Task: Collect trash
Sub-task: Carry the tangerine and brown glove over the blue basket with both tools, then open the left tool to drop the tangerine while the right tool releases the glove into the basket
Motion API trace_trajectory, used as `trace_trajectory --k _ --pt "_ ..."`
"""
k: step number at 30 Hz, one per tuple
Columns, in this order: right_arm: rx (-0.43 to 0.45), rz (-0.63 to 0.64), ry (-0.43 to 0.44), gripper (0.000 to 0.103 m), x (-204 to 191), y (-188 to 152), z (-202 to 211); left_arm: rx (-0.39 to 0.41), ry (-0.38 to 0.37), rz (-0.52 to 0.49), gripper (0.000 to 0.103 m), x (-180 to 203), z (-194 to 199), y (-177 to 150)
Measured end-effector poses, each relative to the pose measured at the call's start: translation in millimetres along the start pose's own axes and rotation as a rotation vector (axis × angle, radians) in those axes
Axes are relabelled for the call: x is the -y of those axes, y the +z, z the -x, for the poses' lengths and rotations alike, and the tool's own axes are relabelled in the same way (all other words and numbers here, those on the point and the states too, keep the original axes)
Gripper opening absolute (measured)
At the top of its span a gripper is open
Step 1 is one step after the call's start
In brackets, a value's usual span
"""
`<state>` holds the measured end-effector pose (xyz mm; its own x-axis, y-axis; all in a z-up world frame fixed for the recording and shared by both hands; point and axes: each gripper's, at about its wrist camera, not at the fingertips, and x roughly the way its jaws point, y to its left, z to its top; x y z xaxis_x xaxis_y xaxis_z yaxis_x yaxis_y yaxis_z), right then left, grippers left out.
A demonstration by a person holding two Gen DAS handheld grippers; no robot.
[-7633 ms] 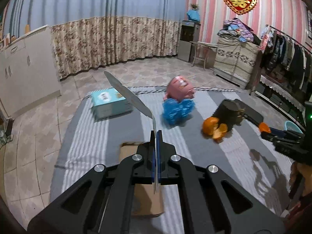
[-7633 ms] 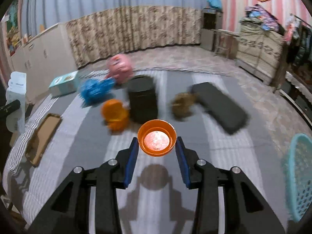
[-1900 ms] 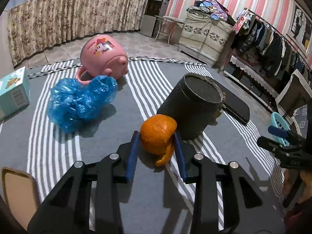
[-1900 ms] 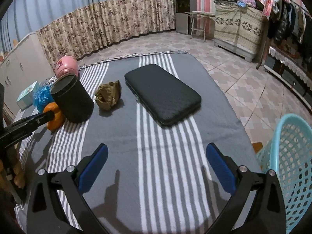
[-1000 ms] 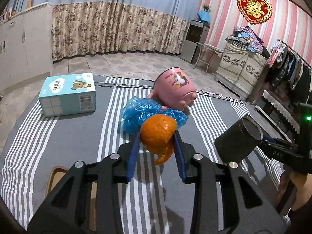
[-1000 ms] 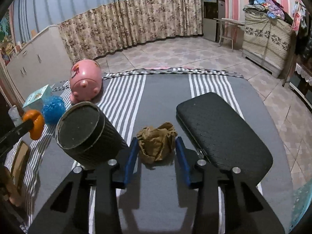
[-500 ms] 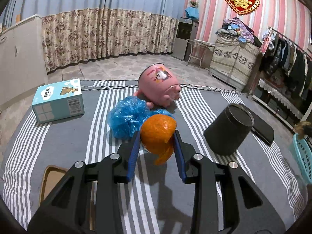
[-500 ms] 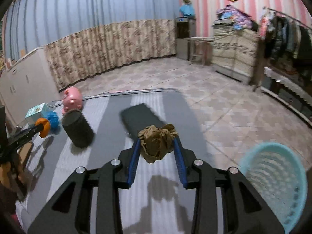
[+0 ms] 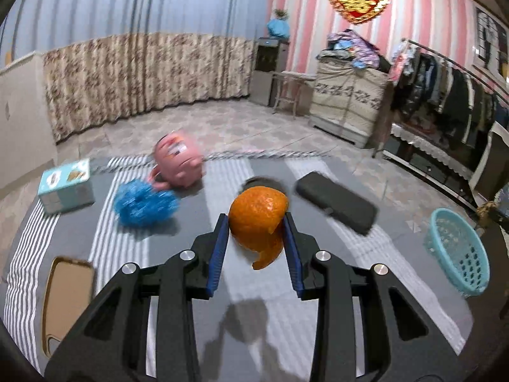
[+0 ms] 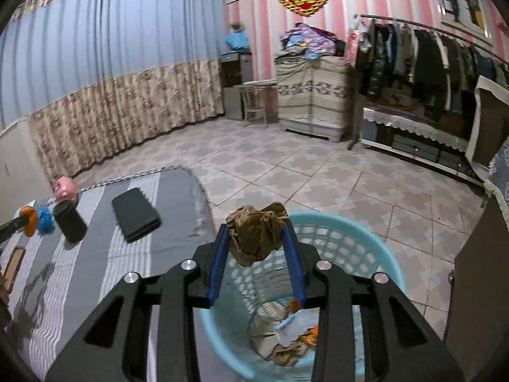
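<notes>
My left gripper is shut on an orange peel and holds it above the grey striped mat. My right gripper is shut on a crumpled brown paper wad and holds it over the light blue trash basket, which has paper and peel scraps in its bottom. The basket also shows in the left wrist view, off the mat's right edge. A blue plastic bag lies on the mat at the left. The left gripper with the peel shows far left in the right wrist view.
On the mat are a pink piggy cup, a teal tissue box, a black case, a black cylinder and a brown card. Tiled floor lies beyond. A brown cabinet side stands right of the basket.
My right gripper has carried the brown wad from above the mat to over the basket. My left gripper has lifted and swung right with the peel.
</notes>
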<state>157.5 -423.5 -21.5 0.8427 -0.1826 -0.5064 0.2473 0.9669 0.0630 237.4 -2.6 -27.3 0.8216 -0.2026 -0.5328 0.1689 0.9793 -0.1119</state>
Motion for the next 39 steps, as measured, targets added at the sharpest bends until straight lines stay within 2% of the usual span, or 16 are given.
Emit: trace_trajectory --k 7,11,18,23,28,32,35,37,39 --pt "-0.021 -0.025 -0.044 0.035 32.0 -7.9 -16.2 0.016 -0.098 -0.038 0.033 75.6 -6.4 8.3" --pt "-0.019 -0.119 -0.029 0.035 57.7 -10.9 -21.8 0.006 -0.159 -0.069 0.033 121.3 -15.7 3.7" --pt "-0.005 -0.124 -0.049 0.035 65.9 -15.6 -26.9 -0.023 -0.291 -0.171 0.033 218.7 -41.7 -17.0" --pt "-0.001 -0.109 -0.077 0.035 69.3 -17.9 -32.7 -0.025 -0.361 -0.227 0.033 274.9 -53.5 -31.6" --pt "-0.010 -0.090 -0.083 0.035 69.3 -18.7 -36.2 -0.033 -0.409 -0.282 0.033 316.9 -62.1 -44.5" --pt "-0.020 -0.109 -0.095 0.035 76.2 -19.7 -38.3 -0.055 -0.433 -0.294 0.035 332.8 -71.2 -49.3" --pt "-0.024 -0.138 -0.096 0.035 82.1 -21.5 -38.0 -0.066 -0.442 -0.288 0.039 336.0 -76.3 -50.3" --pt "-0.029 -0.144 -0.100 0.035 84.2 -22.0 -38.9 -0.060 -0.429 -0.287 0.060 337.9 -76.7 -49.4" --pt "-0.032 -0.144 -0.100 0.035 83.0 -23.4 -39.3 -0.040 -0.407 -0.276 0.069 336.4 -74.4 -46.3"
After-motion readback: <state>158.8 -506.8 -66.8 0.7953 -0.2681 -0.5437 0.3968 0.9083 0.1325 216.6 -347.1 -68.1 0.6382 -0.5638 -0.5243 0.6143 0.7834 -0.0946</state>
